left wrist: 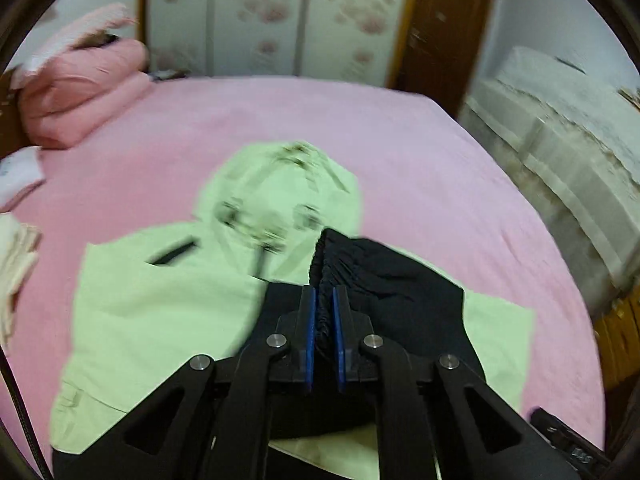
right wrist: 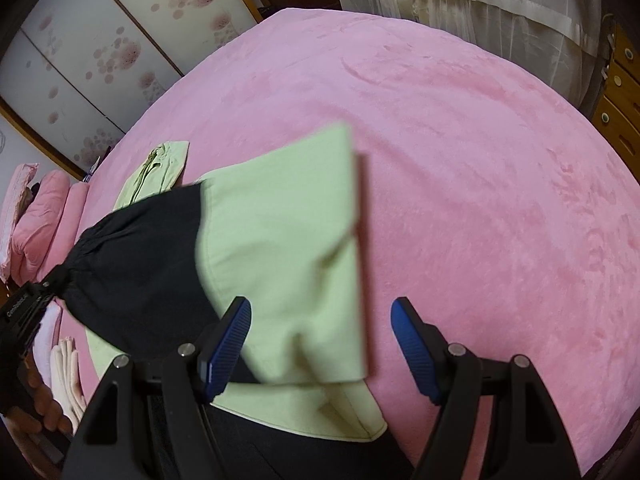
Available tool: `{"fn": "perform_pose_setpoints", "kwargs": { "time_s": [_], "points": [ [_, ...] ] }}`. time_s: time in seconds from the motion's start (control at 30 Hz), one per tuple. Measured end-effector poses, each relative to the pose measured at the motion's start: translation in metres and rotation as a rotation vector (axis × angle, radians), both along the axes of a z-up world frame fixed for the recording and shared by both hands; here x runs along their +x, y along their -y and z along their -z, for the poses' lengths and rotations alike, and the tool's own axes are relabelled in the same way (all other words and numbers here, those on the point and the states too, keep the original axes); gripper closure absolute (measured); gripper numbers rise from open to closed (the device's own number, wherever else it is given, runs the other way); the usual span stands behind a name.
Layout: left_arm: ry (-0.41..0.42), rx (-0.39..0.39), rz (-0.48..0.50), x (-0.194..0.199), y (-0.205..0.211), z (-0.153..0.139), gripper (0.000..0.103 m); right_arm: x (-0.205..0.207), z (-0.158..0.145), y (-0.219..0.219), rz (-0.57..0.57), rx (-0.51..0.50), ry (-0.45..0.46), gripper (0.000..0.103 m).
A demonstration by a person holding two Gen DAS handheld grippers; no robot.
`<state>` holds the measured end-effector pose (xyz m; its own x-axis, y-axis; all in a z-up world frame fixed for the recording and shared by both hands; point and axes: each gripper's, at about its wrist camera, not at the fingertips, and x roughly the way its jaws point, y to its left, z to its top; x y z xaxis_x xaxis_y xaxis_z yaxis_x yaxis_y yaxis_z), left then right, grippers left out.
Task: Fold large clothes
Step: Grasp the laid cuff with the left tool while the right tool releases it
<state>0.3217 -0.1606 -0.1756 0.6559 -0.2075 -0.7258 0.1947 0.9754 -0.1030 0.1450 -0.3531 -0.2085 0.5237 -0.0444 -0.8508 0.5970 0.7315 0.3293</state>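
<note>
A light green hooded jacket [left wrist: 160, 304] with black panels lies spread on the pink bed [left wrist: 420, 168], hood pointing away. My left gripper [left wrist: 325, 292] is shut on the gathered black elastic hem [left wrist: 340, 264] and holds it over the jacket's middle. In the right wrist view my right gripper [right wrist: 320, 312] is open and empty, and a green sleeve or side panel [right wrist: 288, 240] lies folded over beneath it. The black panel [right wrist: 136, 260] stretches left to the left gripper [right wrist: 28, 308].
Pink folded quilts [left wrist: 80, 92] sit at the bed's far left. Pale folded clothes [right wrist: 68, 376] lie at the left edge. A flowered wardrobe [left wrist: 280, 12], a brown door [left wrist: 444, 28], white curtains [right wrist: 460, 4] and a wooden drawer unit [right wrist: 620, 92] surround the bed.
</note>
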Motion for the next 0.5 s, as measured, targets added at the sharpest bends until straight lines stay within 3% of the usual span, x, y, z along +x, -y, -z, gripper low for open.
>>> {"fn": "perform_pose_setpoints", "kwargs": {
  "time_s": [0.1,0.23,0.5],
  "points": [
    [0.012,0.036,-0.087,0.01,-0.034,0.006,0.097,0.004,0.005,-0.005,-0.003,-0.006,-0.002,0.03],
    [-0.041,0.138,-0.198,0.029,-0.08,0.043,0.098,0.01,0.016,-0.012,-0.009,-0.006,0.004,0.03],
    [-0.136,0.288,-0.265,0.04,-0.13,0.115,0.097,0.026,0.036,-0.028,-0.074,-0.002,-0.035,0.03]
  ]
}}
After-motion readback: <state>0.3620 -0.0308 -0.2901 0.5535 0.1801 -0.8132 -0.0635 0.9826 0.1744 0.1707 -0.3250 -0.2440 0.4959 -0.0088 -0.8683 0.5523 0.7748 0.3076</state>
